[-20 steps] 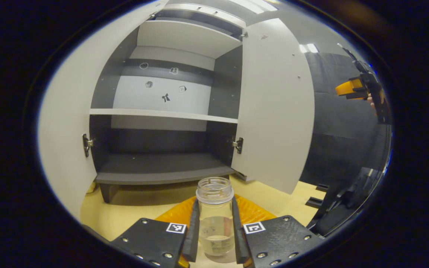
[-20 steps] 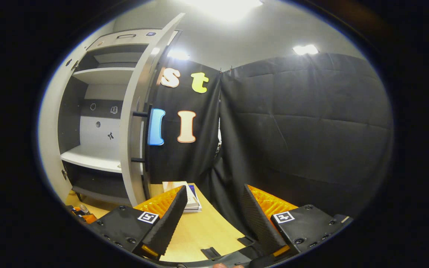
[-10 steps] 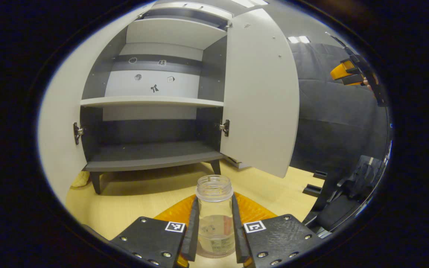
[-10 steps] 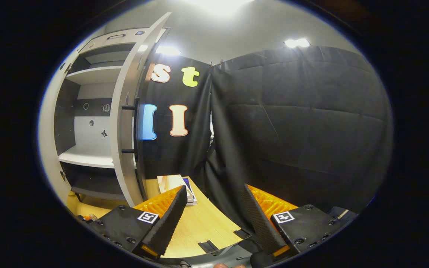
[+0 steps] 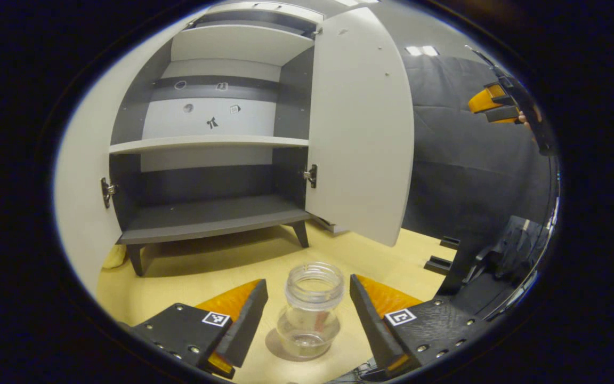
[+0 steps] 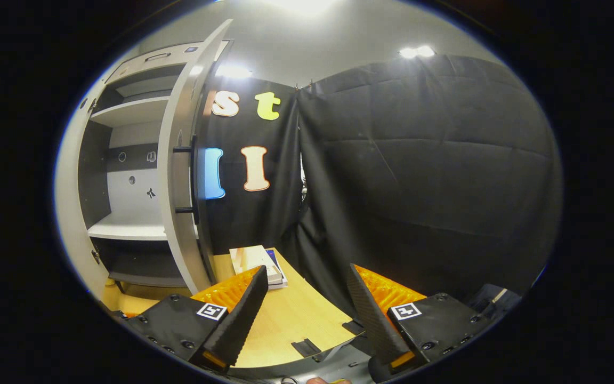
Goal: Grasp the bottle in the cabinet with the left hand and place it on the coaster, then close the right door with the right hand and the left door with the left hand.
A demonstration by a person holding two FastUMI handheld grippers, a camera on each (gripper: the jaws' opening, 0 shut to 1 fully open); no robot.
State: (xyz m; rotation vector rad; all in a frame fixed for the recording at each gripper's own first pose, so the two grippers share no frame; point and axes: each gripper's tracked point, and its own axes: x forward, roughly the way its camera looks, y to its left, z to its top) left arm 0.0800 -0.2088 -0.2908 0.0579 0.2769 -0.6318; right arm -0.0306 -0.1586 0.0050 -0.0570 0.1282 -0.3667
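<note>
Now one bottle (image 5: 312, 309) upright between left claw's (image 5: 307, 314) spread fingers, untouched; right claw (image 6: 307, 309) wide, empty; two doors open.

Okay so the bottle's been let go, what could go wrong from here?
1. The left gripper is open, but its fingers flank the bottle closely; a sideways pull-away could tip the uncapped jar.
2. The coaster is barely visible under the bottle, so off-centre placement can't be ruled out.
3. The right door stands wide open, with the right gripper well off to its side; swinging the door hard could shake the cabinet.
</note>
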